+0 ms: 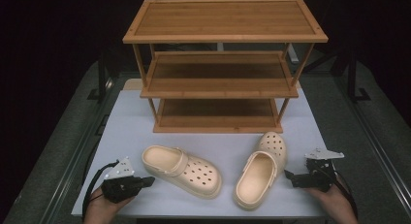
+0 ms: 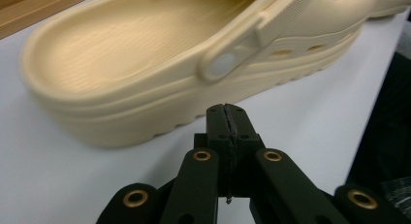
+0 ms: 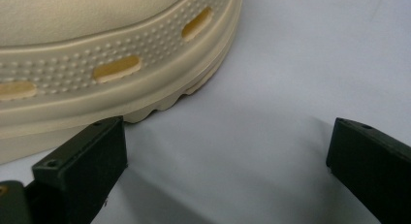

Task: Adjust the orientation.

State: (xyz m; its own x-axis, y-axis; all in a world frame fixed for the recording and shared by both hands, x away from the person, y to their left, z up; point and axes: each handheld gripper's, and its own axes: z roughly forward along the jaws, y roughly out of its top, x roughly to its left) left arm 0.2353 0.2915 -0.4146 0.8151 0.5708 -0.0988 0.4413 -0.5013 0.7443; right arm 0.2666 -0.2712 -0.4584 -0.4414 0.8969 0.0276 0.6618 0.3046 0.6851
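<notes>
Cream foam clogs lie on the white table [image 1: 121, 117] before an empty wooden shelf rack [image 1: 220, 69], seemingly awaiting shelving. Left gripper [image 1: 145, 182], level, jaws pressed together and holding nothing, points at the left clog [image 1: 181, 168]; right gripper [image 1: 289, 176], jaws apart, flanks the right clog [image 1: 259, 170].

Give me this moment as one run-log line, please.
left gripper shut, empty, beside left clog | right gripper open beside right clog | rack empty

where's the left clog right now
In the high view the left clog lies on the white table, left of centre, in front of the wooden rack, with the shut left gripper just beside its heel.
</notes>
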